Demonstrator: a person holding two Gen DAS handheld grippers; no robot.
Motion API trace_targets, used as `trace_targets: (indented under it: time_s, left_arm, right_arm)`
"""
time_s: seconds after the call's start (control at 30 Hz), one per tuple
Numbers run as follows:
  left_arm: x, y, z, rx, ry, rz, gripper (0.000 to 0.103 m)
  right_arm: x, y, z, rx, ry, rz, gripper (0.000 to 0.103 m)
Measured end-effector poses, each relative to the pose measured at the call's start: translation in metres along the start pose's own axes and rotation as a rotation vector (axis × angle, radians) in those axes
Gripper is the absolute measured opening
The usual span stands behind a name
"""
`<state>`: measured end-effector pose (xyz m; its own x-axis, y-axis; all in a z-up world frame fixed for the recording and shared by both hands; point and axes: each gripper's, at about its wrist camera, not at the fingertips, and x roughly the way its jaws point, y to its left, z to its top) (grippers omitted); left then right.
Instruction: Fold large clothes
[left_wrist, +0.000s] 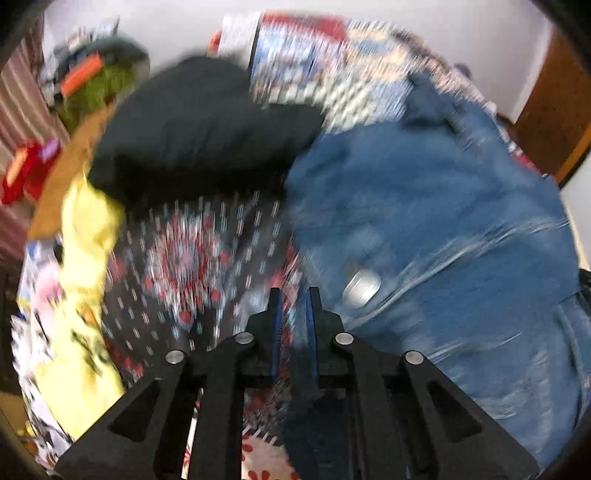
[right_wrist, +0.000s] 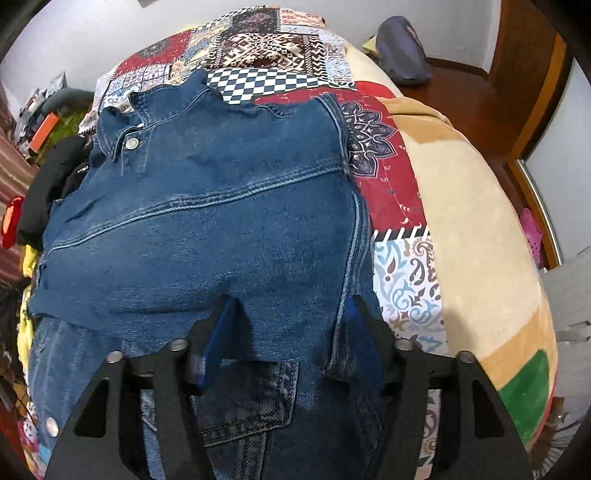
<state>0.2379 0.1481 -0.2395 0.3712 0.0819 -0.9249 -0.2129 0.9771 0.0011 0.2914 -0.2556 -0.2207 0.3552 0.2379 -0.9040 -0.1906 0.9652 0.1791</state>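
Note:
A blue denim jacket (right_wrist: 221, 221) lies spread on the bed, back up, its collar and a metal button at the far left. My right gripper (right_wrist: 290, 321) stands open over the jacket's near hem, which passes between the fingers (right_wrist: 225, 325) without being pressed. In the blurred left wrist view the same jacket (left_wrist: 424, 221) fills the right half. My left gripper (left_wrist: 293, 306) is shut, its fingertips right at the jacket's left edge. The blur hides whether cloth is pinched between them.
A black garment (left_wrist: 192, 125) and a yellow cloth (left_wrist: 88, 236) lie left of the jacket on a patterned bedspread (right_wrist: 258, 48). A beige blanket (right_wrist: 461, 221) covers the bed's right side. A purple bag (right_wrist: 402, 51) sits on the wooden floor beyond.

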Motion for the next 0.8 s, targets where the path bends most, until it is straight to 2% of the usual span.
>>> trace_targets:
  time_s: [0.1,0.17,0.23,0.3,0.43,0.57,0.67,0.8]
  left_arm:
    - [0.015,0.022,-0.008,-0.054,0.074,-0.045,0.012]
    - [0.013,0.032,-0.008,-0.072,0.079,-0.050,0.023]
    - [0.004,0.040,-0.004,-0.081,0.044,-0.047,0.047]
    - [-0.009,0.045,0.004,-0.091,-0.008,-0.058,0.055]
    - [-0.021,0.047,0.027,-0.102,-0.062,-0.098,0.056]
    - [-0.018,0.045,0.053,-0.113,-0.099,-0.139,0.058]
    - [-0.006,0.040,0.070,-0.118,-0.097,-0.151,0.058]
    - [0.025,0.036,0.086,-0.130,-0.057,-0.159,0.058]
  right_arm:
    - [-0.002,-0.005,0.000,0.008,0.007,0.011,0.068]
    - [-0.007,-0.008,0.002,0.006,0.007,0.007,0.068]
    - [-0.012,-0.010,0.006,0.003,-0.010,-0.003,0.068]
    - [-0.018,-0.011,0.011,0.007,-0.029,-0.001,0.068]
    - [-0.031,-0.018,0.029,0.028,-0.087,0.004,0.068]
    - [-0.030,-0.022,0.049,0.050,-0.121,0.005,0.068]
    - [-0.021,-0.024,0.063,0.066,-0.127,0.004,0.068]
    - [0.002,-0.027,0.085,0.063,-0.113,0.015,0.068]
